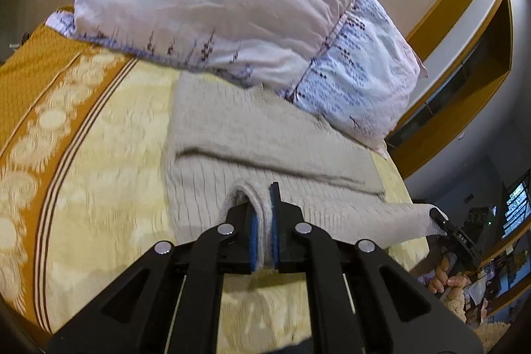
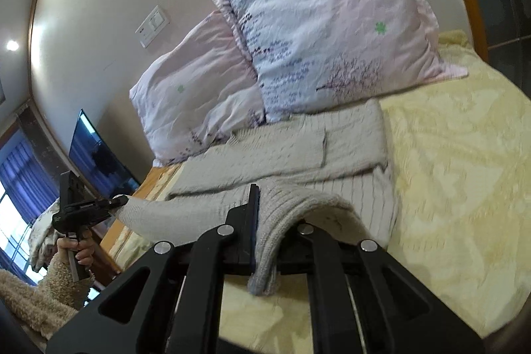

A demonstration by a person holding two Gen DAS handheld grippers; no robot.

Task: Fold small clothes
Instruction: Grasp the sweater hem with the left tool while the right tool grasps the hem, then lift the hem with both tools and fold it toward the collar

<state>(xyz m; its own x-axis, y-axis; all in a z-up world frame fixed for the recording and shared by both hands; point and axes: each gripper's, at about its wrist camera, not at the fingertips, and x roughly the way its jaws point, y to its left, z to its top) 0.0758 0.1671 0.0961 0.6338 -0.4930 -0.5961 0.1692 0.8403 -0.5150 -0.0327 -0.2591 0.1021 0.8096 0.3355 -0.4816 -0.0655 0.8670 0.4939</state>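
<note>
Item: grey ribbed knit sweater, lying on a yellow patterned bedspread, collar end against two floral pillows; long axis runs from the pillows toward the cameras, one sleeve folded across the body. Left claw: clamped on a bunched fold of the near hem, lifted. Right claw: likewise clamped on the hem, knit draped over one finger.

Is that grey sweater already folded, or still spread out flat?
Partly folded: the grey sweater has a sleeve laid across its body, and both grippers pinch its lifted near edge.
</note>
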